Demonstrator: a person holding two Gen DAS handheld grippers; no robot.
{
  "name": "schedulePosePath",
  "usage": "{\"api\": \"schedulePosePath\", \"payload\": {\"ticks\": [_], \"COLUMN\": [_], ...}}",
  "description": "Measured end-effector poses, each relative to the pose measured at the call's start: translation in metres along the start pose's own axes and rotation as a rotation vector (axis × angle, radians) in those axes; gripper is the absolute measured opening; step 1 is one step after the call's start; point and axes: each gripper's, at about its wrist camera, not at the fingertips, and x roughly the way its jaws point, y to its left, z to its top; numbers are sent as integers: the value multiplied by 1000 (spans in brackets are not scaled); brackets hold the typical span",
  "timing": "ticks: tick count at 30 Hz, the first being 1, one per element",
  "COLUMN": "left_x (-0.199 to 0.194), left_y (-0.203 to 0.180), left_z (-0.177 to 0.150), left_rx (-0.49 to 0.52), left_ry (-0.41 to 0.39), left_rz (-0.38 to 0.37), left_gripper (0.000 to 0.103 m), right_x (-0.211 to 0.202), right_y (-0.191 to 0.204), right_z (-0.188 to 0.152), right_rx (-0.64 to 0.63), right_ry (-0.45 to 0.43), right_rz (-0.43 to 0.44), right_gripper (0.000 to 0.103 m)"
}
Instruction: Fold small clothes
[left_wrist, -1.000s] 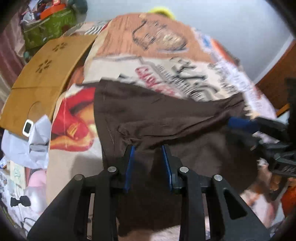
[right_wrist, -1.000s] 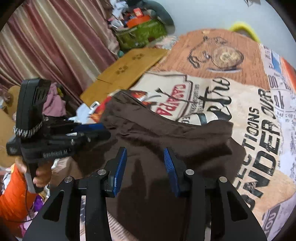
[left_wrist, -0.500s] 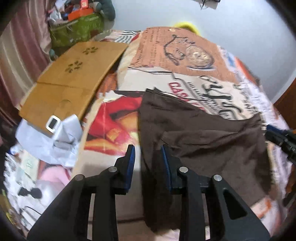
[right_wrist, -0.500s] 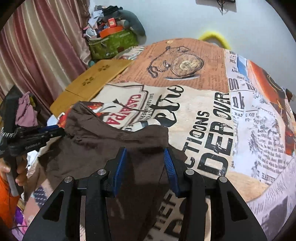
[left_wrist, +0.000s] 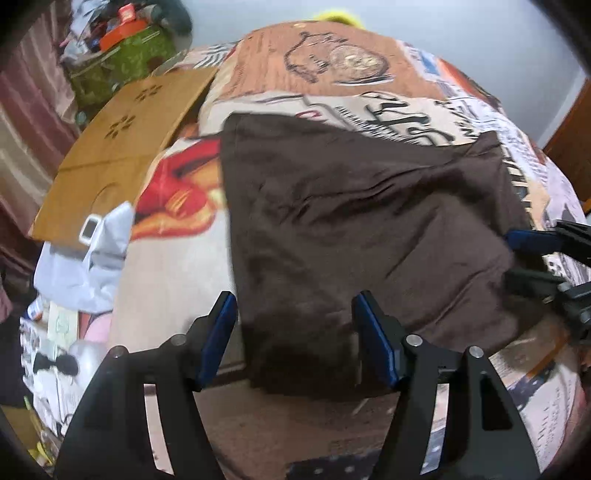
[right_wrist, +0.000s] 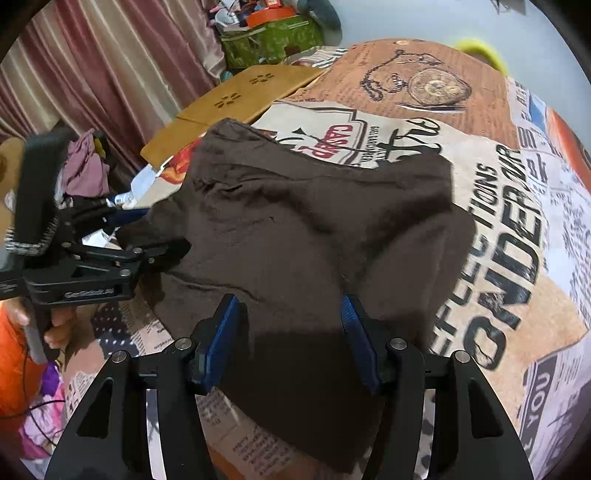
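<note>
— So, where is the brown garment (left_wrist: 369, 229) from your side?

— Flat on the bed (right_wrist: 509, 229), over the printed bedspread, a few soft wrinkles across its middle. I have the left gripper (left_wrist: 295, 332) over its near left corner; the fingers are spreading right now, the cloth's left edge runs just inside the left blue pad (left_wrist: 218, 339), and neither pad presses on the fabric.

— And the right side?

— My right gripper (right_wrist: 288, 336) hangs over the near right part of the garment. Its fingers are spreading too, cloth lies below the gap, and the pads stand clear of it. In the right wrist view the near hem slants down toward the bed's front edge.

— How much room around the edges?

— Past the far edge there is open bedspread all the way to the watch print. To the garment's right, bare bedspread with big lettering. On the left it is tighter: a wooden board (left_wrist: 122, 147) lies beside the bed, with a pale bag (left_wrist: 81, 266) below it and clutter beyond. The curtain (right_wrist: 110, 74) hangs behind that.

— Can you see the other gripper from each camera?

— Yes, each shows at the other view's side edge, near the cloth's border; I can see a hand (right_wrist: 55, 328) on the left one's handle
</note>
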Motion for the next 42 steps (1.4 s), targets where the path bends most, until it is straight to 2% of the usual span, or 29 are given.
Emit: {"api": "schedulePosePath", "payload": {"ticks": [6,7,9,14,20,24,27,31,36,42], "left_x": [-13,-16,-21,-50,-109,-163,-214,-282,-343,-383], "left_y": [28,31,32,34,16,-8,-32,-64,-98,-120], "left_z": [-19,-23,-27,-32,-29,-28,-33,-48,-78,-114], "left_rx": [-66,-74,-79,-110,-116,-91,-50,-4,50,52], "left_ry": [-13,-13,-17,-69,-183,-299,-418,-580,-741,-840], "left_rz": [12,16,26,54,44,16,2,-44,-33,-52], "left_gripper": [74,74,74,74,74,74,74,74,74,76], "right_x": [-17,-19,-23,-46,-99,-142,-178,-224,-274,-309], "right_y": [-11,-11,-15,-26,-21,-2,15,41,71,102], "right_z": [-26,-29,-40,-52,-52,-49,-50,-57,-77,-104], "right_rx": [-14,-18,-20,34,61,36,12,-21,-60,-94], "right_ry": [-1,1,9,-35,-183,-309,-415,-564,-733,-866], "right_rz": [-59,-78,-120,-121,-112,-99,-84,-59,-41,-51], "right_gripper": [54,60,62,62,62,62,62,62,62,62]}}
